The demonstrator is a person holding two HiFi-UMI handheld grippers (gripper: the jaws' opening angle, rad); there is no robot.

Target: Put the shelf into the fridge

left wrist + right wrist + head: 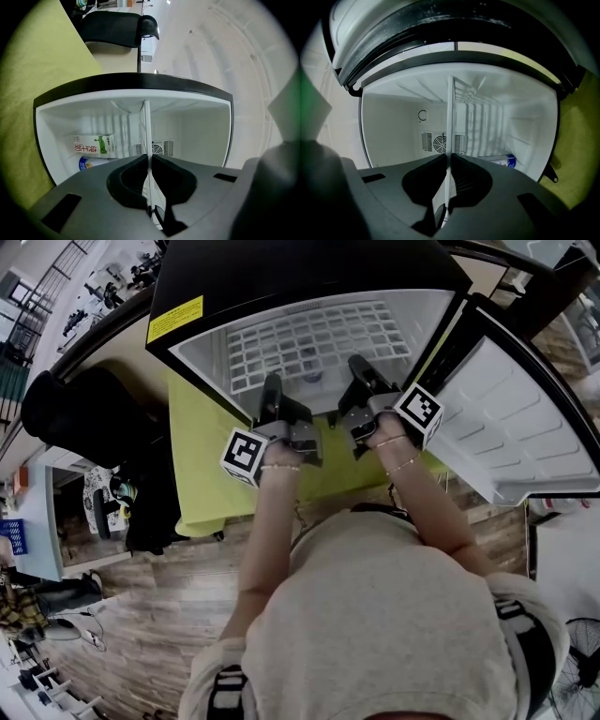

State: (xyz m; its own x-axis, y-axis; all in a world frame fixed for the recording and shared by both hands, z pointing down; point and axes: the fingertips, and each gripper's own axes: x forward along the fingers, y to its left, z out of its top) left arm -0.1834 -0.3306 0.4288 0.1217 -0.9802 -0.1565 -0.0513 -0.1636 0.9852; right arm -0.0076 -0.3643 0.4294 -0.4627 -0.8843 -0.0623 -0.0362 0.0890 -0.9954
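White wire shelf (309,338) held inside the open fridge (281,277).
Its near edge is pinched by the left tool (272,388) and by the right tool (358,369); from each tool it is seen only edge-on, as a thin white line. A carton (93,144) and a half-hidden can (90,163) lie deeper inside.

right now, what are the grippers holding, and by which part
The white wire shelf, by its near edge: left gripper toward its left, right gripper toward its right.

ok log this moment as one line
left gripper: shut on shelf front edge | right gripper: shut on shelf front edge | shelf: inside open fridge, seating unclear | also inside: carton
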